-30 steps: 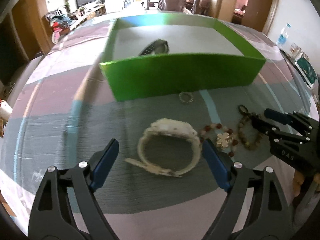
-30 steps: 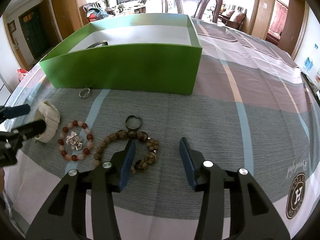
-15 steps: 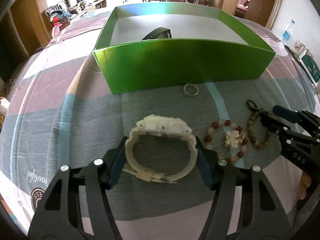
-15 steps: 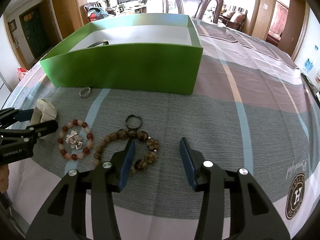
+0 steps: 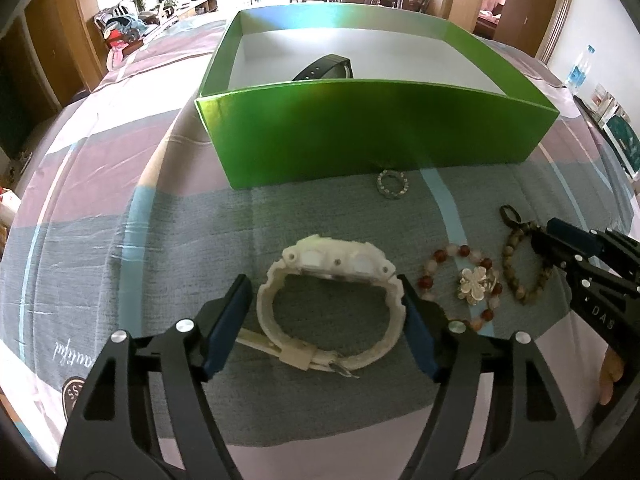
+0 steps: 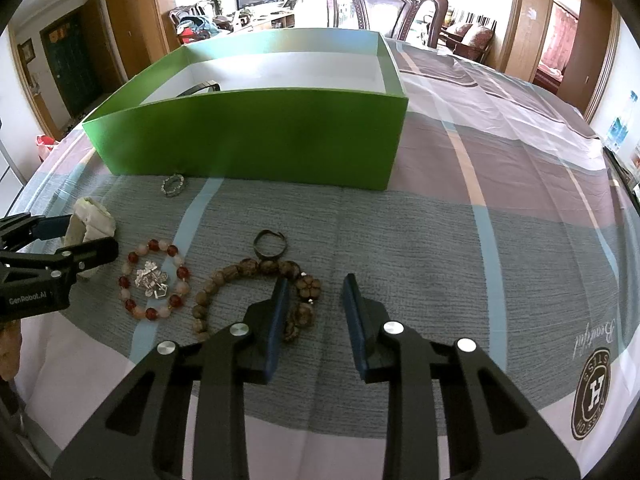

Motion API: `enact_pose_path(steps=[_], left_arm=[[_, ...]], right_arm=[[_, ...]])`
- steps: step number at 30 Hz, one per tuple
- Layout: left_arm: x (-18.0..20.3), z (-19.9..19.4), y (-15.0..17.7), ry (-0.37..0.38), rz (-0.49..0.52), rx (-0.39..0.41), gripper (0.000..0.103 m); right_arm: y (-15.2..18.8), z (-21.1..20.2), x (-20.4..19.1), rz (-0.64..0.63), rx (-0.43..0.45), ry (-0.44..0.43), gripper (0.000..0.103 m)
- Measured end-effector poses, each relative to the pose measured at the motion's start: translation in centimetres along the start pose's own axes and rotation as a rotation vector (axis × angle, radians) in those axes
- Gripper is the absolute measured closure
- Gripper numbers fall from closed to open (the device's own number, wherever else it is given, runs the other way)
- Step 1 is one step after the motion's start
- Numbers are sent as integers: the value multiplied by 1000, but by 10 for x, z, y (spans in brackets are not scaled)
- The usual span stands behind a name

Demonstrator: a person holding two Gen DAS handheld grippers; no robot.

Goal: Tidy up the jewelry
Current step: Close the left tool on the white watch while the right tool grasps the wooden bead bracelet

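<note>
Left wrist view: left tongs point(image 5: 322, 320) straddle the white watch point(image 5: 328, 304) lying on the striped cloth over the counter point(image 5: 120, 208). The right pad touches the strap, the left pad stands just off it; jaws have just been opening a little, so no firm hold. Green box point(image 5: 360, 132) sits behind, with a black watch point(image 5: 326, 67) inside. Small silver ring point(image 5: 392, 185) lies just in front of the box wall. To the right of the white watch: red-and-pale bead bracelet point(image 5: 460, 280) with a flower charm, then the brown bead bracelet point(image 5: 520, 268), where the right tongs point(image 5: 548, 236) reach in.

Right wrist view: right tongs point(image 6: 316, 304) narrow, jaws just been closing, nothing between them but cloth. The left finger point(image 6: 276, 320) covers part of the brown bead bracelet point(image 6: 224, 284). Dark ring point(image 6: 270, 244) lies at the bracelet's far end. Red-and-pale bead bracelet point(image 6: 154, 280) to the left, white watch point(image 6: 90, 220) beyond it between the left tongs point(image 6: 76, 236). Green box point(image 6: 248, 144) behind, silver ring point(image 6: 173, 185) before it.
</note>
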State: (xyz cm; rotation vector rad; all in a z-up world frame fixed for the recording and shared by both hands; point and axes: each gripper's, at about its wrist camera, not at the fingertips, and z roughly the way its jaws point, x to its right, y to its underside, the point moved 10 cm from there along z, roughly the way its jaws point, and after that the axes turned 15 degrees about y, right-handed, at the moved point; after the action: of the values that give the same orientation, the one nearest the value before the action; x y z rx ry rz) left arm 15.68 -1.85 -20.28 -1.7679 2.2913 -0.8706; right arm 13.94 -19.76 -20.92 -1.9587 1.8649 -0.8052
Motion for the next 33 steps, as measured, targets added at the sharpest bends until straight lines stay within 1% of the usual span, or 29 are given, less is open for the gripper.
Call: enact_pose_path(steps=[2, 5, 10, 18, 28, 31, 32, 33], left_arm=[[4, 0, 1, 23, 7, -2, 40], [4, 0, 1, 12, 17, -2, 40], [2, -1, 2, 4, 11, -3, 40], [2, 1, 2, -11, 4, -6, 36], [3, 1, 2, -20, 13, -7, 35], [3, 1, 3, -20, 14, -5, 37], [3, 1, 2, -21, 16, -4, 40], [4, 1, 2, -22, 17, -4, 40]], right_arm=[[0, 0, 0, 0, 0, 0, 73], [0, 0, 0, -1, 0, 1, 73], [0, 0, 0, -1, 0, 0, 73], [0, -1, 0, -5, 1, 1, 73], [1, -3, -3, -25, 7, -9, 74], [2, -4, -6, -34, 10, -22, 80], [2, -5, -8, -41, 13, -26, 83], [3, -5, -9, -45, 15, -30, 87]])
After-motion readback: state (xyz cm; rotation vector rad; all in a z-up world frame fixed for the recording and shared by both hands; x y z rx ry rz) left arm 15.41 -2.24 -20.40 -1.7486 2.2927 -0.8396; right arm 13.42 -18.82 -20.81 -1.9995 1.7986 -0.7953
